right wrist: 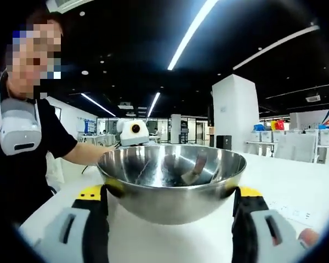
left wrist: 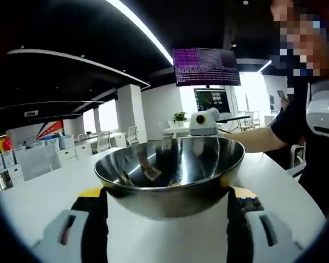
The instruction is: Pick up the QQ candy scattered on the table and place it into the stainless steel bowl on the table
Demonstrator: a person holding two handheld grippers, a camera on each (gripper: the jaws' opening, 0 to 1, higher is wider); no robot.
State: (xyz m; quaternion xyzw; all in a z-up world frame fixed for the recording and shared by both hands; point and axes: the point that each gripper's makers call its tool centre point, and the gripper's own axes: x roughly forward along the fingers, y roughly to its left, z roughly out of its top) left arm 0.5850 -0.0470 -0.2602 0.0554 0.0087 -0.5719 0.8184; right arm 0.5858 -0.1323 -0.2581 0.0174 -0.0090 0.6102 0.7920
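Note:
The stainless steel bowl (left wrist: 170,175) stands on the white table (left wrist: 38,203), right at the tips of my left gripper (left wrist: 167,193). Its jaws are spread wide, one yellow-tipped finger (left wrist: 90,193) on each side of the bowl. In the right gripper view the same bowl (right wrist: 172,181) is seen from the opposite side, with my right gripper (right wrist: 172,193) open and its fingers (right wrist: 251,193) flanking it. The shiny inside shows blurred shapes and reflections; I cannot tell whether candy lies in it. A small pinkish thing (right wrist: 308,236) sits at the lower right edge, cut off.
A person (left wrist: 312,109) in a black shirt stands close to the table, an arm (left wrist: 257,139) reaching towards the bowl's far side. Behind are office desks, a hanging screen (left wrist: 206,67), pillars and white storage boxes (right wrist: 296,147). Bare table (right wrist: 296,186) lies around the bowl.

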